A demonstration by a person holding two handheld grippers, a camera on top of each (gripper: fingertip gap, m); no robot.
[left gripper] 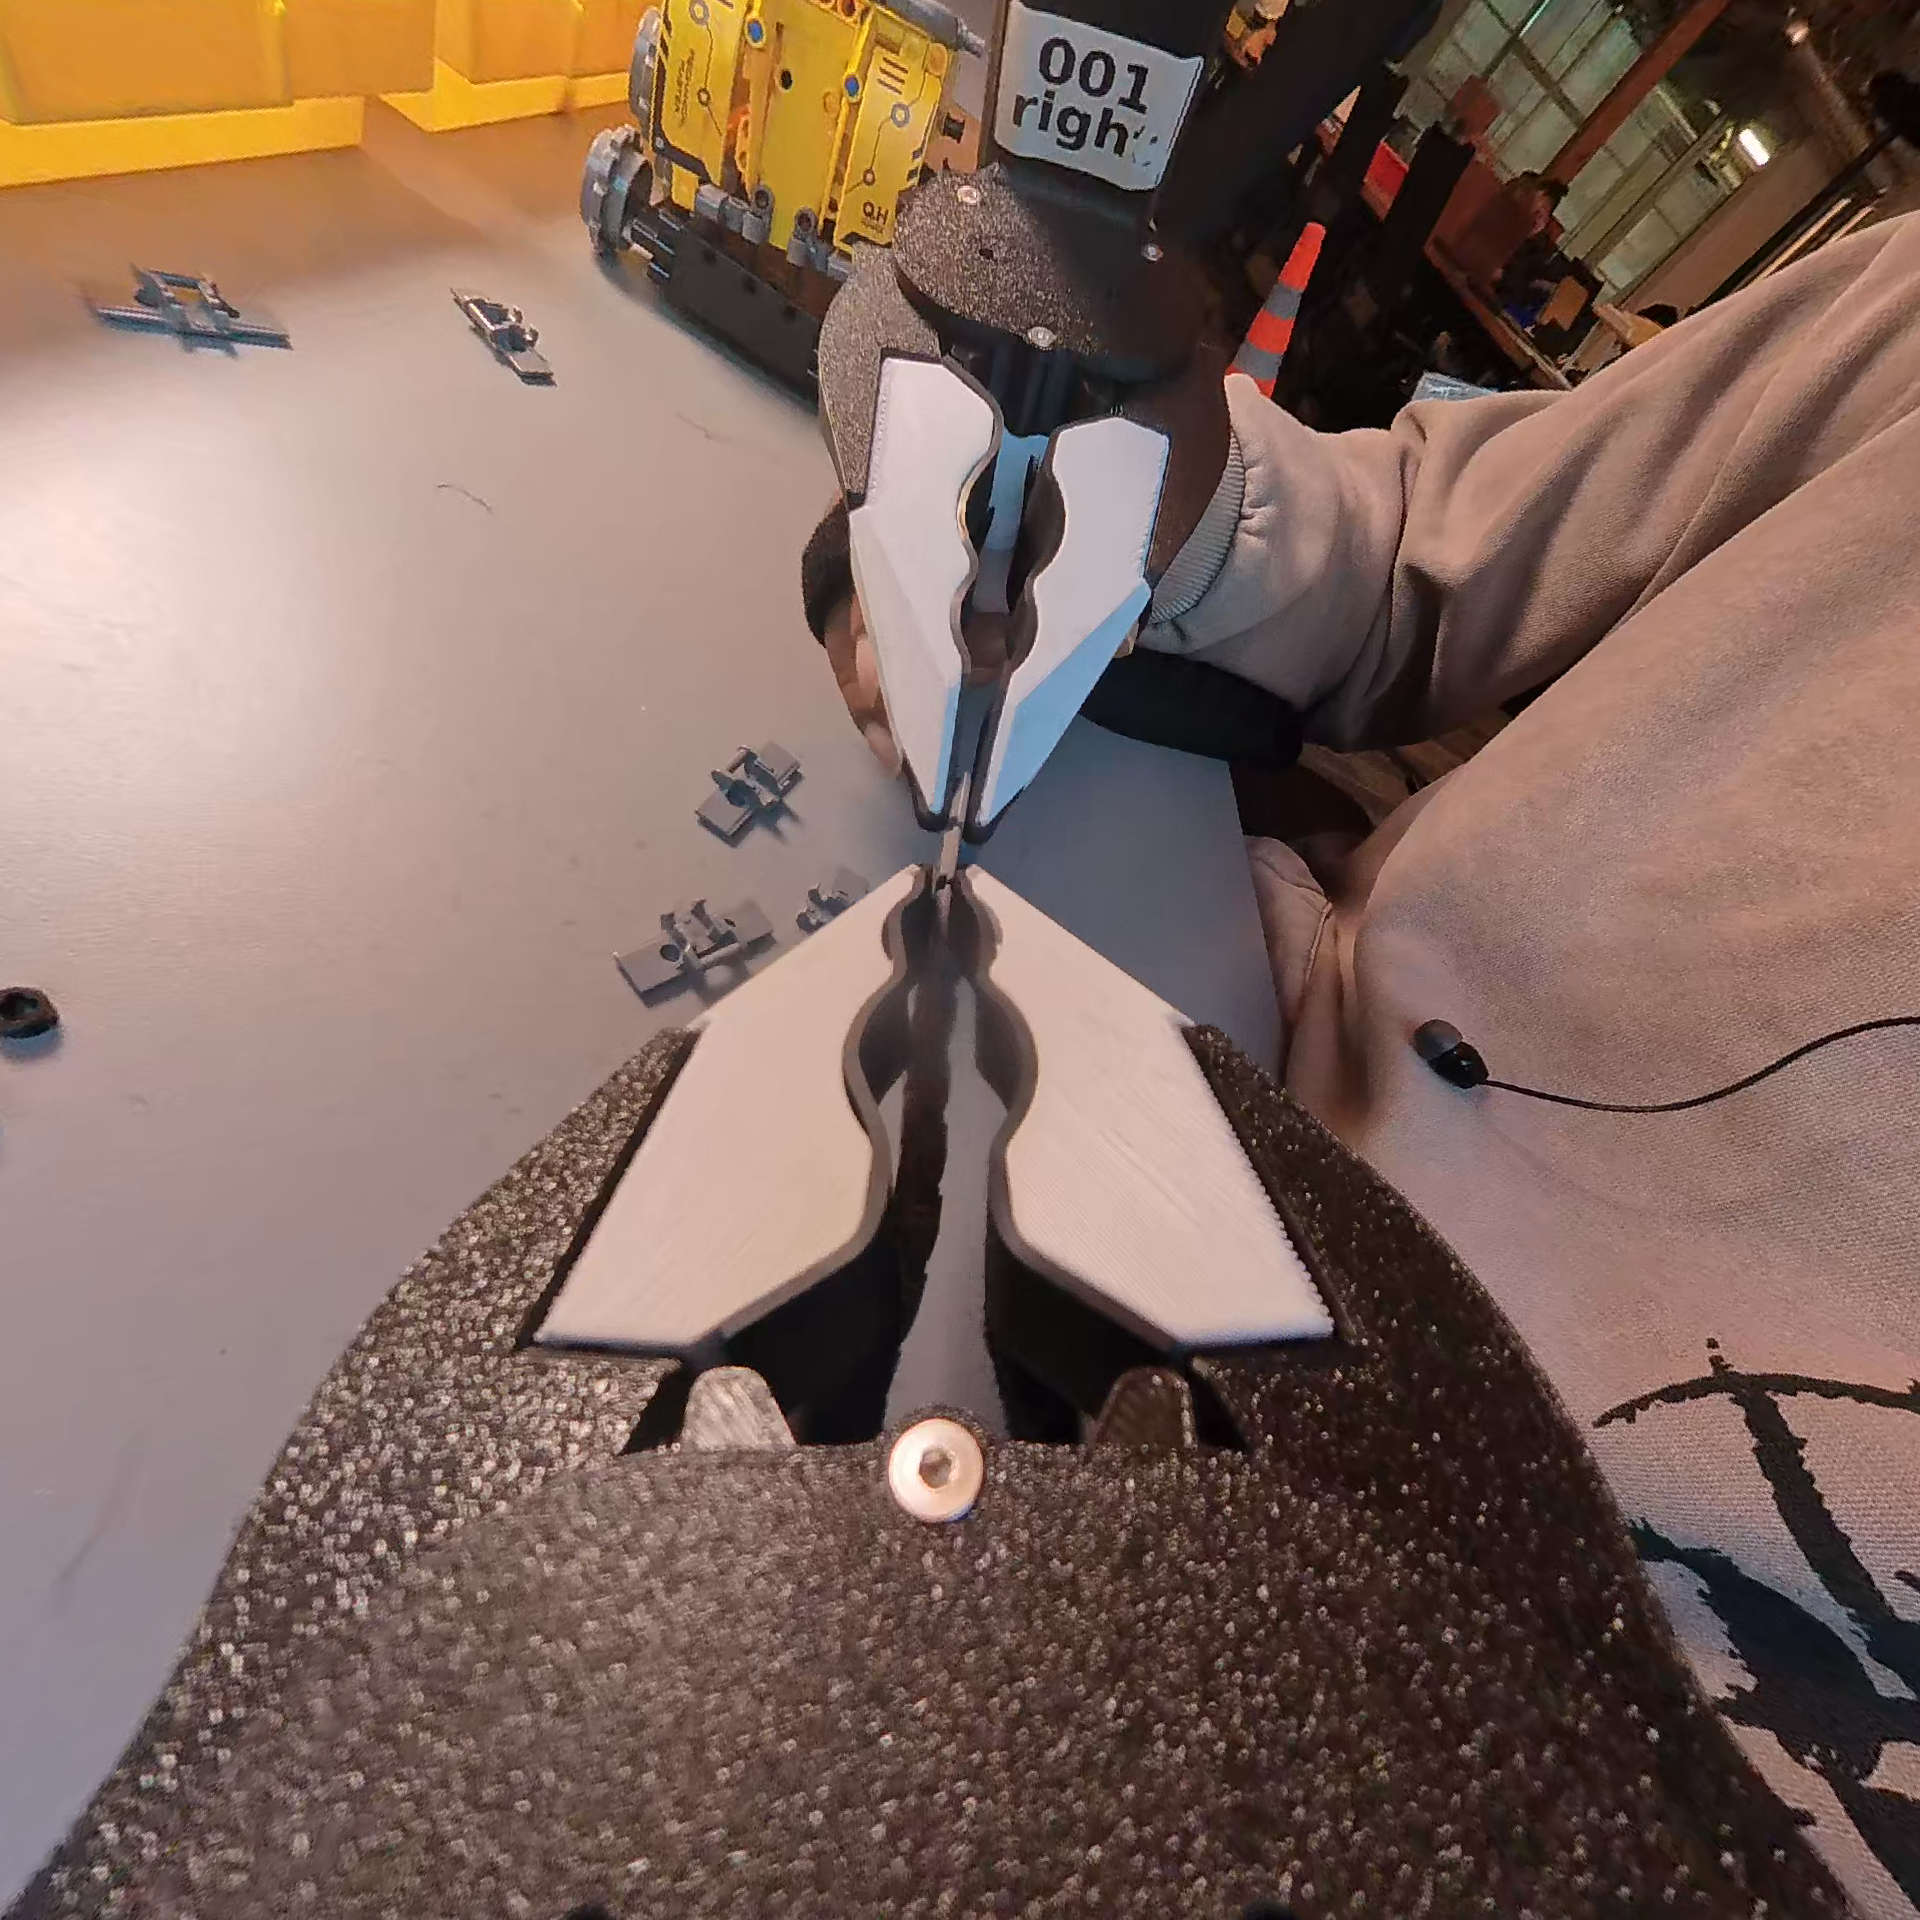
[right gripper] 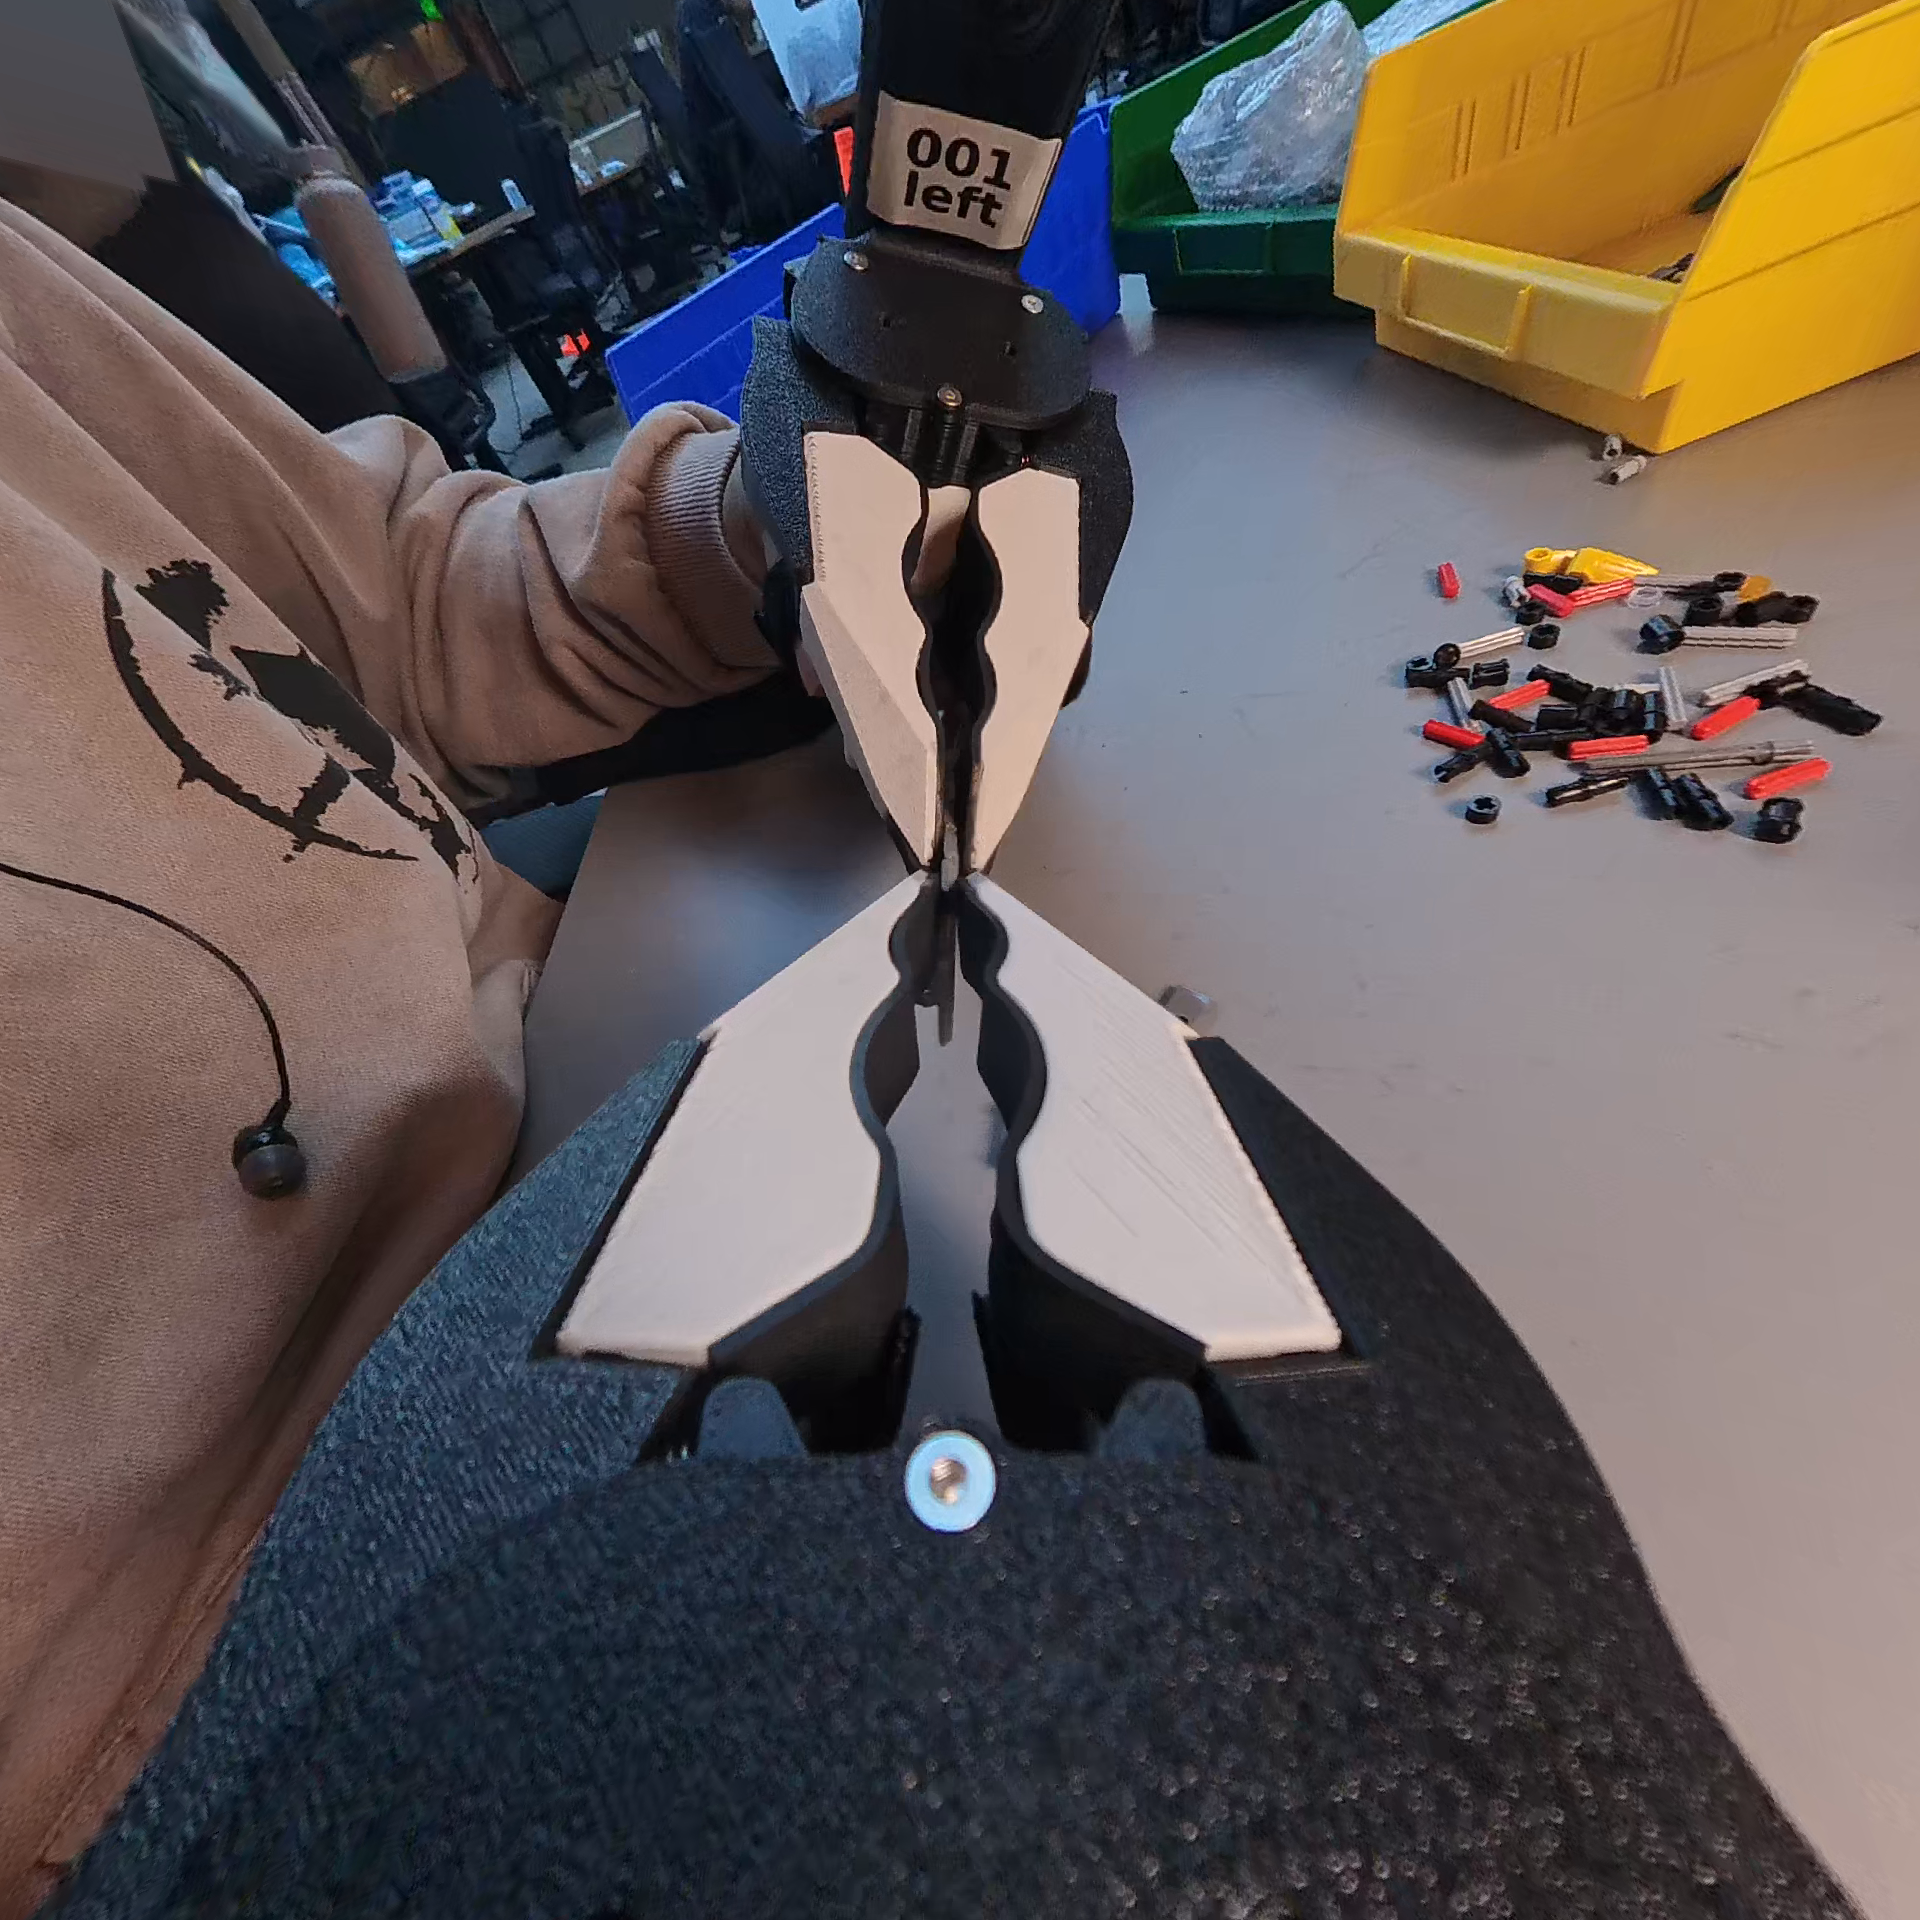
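Grey table [right gripper: 1351, 1039] near its front edge: left gripper [left gripper: 940, 883] and right gripper [right gripper: 943, 883] tip to tip, both clamped on one thin dark piece [right gripper: 948, 862], loose small parts [right gripper: 1621, 696] well apart.

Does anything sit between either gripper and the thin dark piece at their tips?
Nothing visible does. The left gripper and right gripper meet tip to tip over the grey table, both closed on the thin dark piece.

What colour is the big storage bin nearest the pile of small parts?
Yellow; the storage bin shows best in the right wrist view, behind the pile of small parts.
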